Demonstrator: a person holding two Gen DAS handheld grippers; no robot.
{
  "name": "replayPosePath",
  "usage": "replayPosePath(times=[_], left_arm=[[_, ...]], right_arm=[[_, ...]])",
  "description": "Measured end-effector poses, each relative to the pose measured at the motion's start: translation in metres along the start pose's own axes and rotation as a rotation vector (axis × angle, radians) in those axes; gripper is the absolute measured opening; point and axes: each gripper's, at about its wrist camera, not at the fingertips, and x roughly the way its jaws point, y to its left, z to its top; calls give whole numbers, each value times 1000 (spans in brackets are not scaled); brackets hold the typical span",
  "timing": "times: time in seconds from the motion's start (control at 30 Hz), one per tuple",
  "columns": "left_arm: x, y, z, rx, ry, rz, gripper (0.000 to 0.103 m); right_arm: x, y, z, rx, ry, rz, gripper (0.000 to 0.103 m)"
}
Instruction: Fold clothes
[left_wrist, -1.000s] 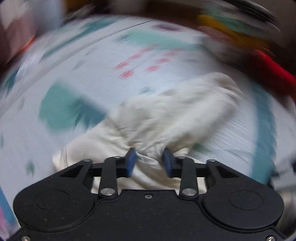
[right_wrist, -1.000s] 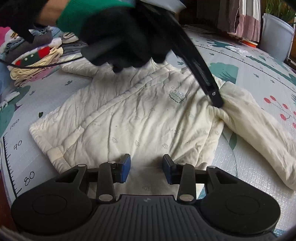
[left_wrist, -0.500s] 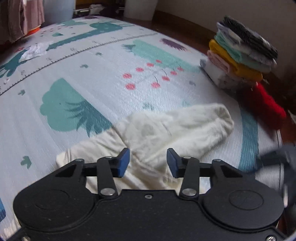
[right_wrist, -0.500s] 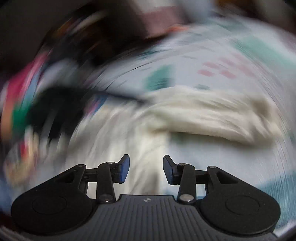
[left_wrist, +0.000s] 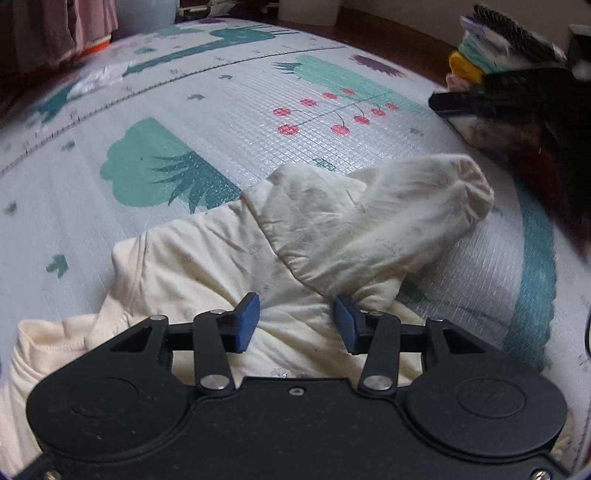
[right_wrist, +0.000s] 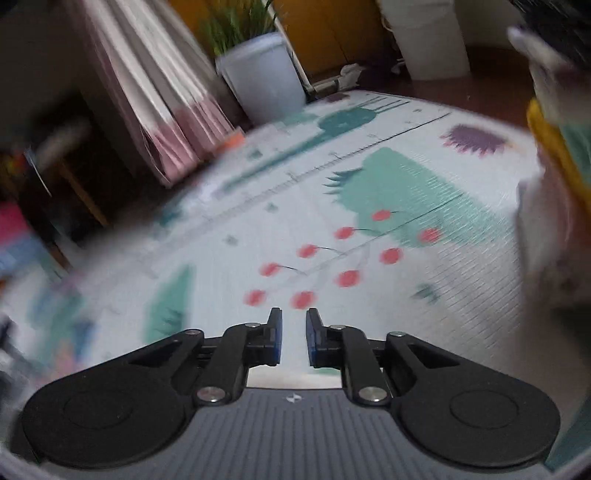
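A cream quilted jacket (left_wrist: 207, 266) lies on the patterned play mat (left_wrist: 221, 122). One sleeve (left_wrist: 388, 221) is folded across its body, cuff pointing right. My left gripper (left_wrist: 295, 317) hovers open just over the jacket, and its right fingertip touches the fold under the sleeve. In the left wrist view my right gripper (left_wrist: 458, 103) is a dark blur in a black-gloved hand beyond the cuff, apart from it. Seen in its own view, the right gripper (right_wrist: 294, 332) is nearly shut, with a narrow slit between the pads and nothing in it. Only bare mat (right_wrist: 406, 295) lies below it.
A stack of folded clothes (left_wrist: 480, 62) stands at the mat's far right edge and shows blurred in the right wrist view (right_wrist: 554, 147). Beyond the mat are a pale plant pot (right_wrist: 262, 77), a pink-hemmed curtain (right_wrist: 166, 110) and a white bin (right_wrist: 424, 37).
My left gripper let go of the jacket and opened wide. My right gripper swung away from the jacket toward the far side of the mat, and its fingers closed to a narrow gap.
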Motion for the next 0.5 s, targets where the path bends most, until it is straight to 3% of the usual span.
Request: replayPosePath(times=[0.17, 0.23, 0.37, 0.47, 0.5], left_arm=[[-19, -18, 22, 130, -124, -29, 43], [-4, -21, 33, 136, -116, -5, 43], [37, -20, 43, 131, 16, 32, 48], [30, -19, 51, 104, -17, 30, 46], [25, -17, 52, 88, -45, 18, 46]], right_arm=[[-4, 45, -31, -345, 52, 109, 18], [8, 55, -38, -435, 97, 81, 17], [32, 75, -50, -616, 187, 22, 17], [49, 90, -60, -748, 253, -22, 18], [46, 89, -54, -745, 239, -21, 18]])
